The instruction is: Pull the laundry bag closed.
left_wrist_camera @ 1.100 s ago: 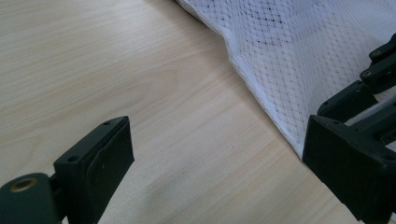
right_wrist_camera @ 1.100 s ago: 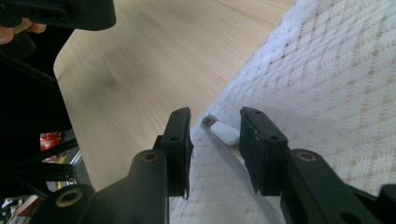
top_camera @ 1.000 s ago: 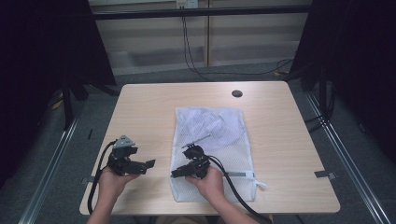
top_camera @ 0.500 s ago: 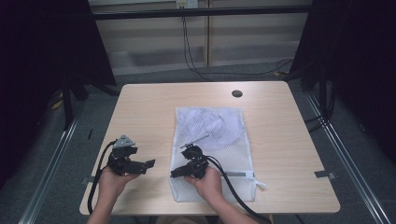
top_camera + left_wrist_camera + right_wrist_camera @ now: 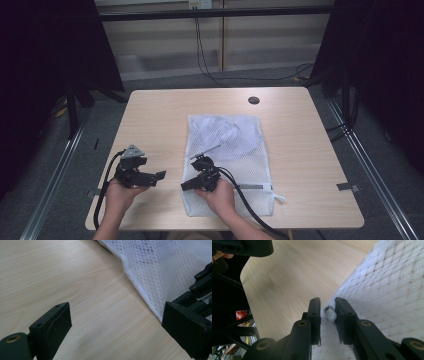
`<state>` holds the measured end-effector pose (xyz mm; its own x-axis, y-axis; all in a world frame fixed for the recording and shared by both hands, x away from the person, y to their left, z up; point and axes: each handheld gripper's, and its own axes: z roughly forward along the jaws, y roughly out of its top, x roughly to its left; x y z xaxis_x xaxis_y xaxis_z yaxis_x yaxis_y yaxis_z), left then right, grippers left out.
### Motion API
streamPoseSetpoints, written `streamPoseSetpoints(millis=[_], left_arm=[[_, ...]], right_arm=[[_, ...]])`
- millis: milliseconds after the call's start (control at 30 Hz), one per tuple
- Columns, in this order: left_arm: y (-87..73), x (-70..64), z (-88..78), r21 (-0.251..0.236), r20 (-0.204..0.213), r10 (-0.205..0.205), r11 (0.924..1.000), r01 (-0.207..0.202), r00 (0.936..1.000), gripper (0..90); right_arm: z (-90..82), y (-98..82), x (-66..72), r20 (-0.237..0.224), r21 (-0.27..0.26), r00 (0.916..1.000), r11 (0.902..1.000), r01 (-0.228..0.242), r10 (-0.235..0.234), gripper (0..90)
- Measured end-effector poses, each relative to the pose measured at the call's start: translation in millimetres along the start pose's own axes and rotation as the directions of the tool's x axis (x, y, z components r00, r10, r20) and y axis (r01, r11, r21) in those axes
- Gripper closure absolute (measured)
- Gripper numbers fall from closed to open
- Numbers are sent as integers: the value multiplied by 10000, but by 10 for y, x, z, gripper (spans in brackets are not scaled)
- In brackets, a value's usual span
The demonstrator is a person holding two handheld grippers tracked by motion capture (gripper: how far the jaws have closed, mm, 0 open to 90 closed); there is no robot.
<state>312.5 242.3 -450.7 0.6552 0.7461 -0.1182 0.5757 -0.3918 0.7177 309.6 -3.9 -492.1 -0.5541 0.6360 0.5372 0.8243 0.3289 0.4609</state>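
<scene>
A white mesh bag (image 5: 235,140) lies flat on the wooden table (image 5: 160,120), its long side running away from me. My right gripper (image 5: 186,185) rests on the bag's near left edge and points left. In the right gripper view its jaws (image 5: 327,302) have just been closing to a narrow gap. A small white zipper pull (image 5: 330,315) sits between them, against the right pad, with a slit still showing beside the left pad. My left gripper (image 5: 156,178) is held over bare wood left of the bag, its jaws wide open (image 5: 116,315) and empty, facing the bag's edge (image 5: 140,287).
A round dark grommet (image 5: 253,100) sits near the table's far edge. Cables trail from both grippers toward me. Grey tape tabs (image 5: 347,186) stick out at the table's sides. Metal rails and dark curtains flank the table.
</scene>
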Motion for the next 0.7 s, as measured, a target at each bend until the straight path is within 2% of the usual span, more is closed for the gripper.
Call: streamPoseSetpoints(millis=[133, 267, 533, 700], left_arm=[[1, 4, 1, 32, -31, 36, 10000, -36, 10000, 87], [1, 9, -4, 34, 26, 35, 10000, -35, 10000, 87], [-2, -4, -1, 65, 49, 44, 10000, -44, 10000, 89], [0, -7, -1, 72, 216, 84, 9999, -86, 9997, 88]], right_arm=[[18, -1, 7, 41, 50, 10000, 10000, 30, -30, 760], [34, 3, 3, 141, 62, 9999, 10000, 38, -39, 819], [10, 11, -7, 190, 50, 9998, 9999, 108, -109, 828], [-49, 21, -7, 90, 12, 10000, 10000, 35, -35, 832]])
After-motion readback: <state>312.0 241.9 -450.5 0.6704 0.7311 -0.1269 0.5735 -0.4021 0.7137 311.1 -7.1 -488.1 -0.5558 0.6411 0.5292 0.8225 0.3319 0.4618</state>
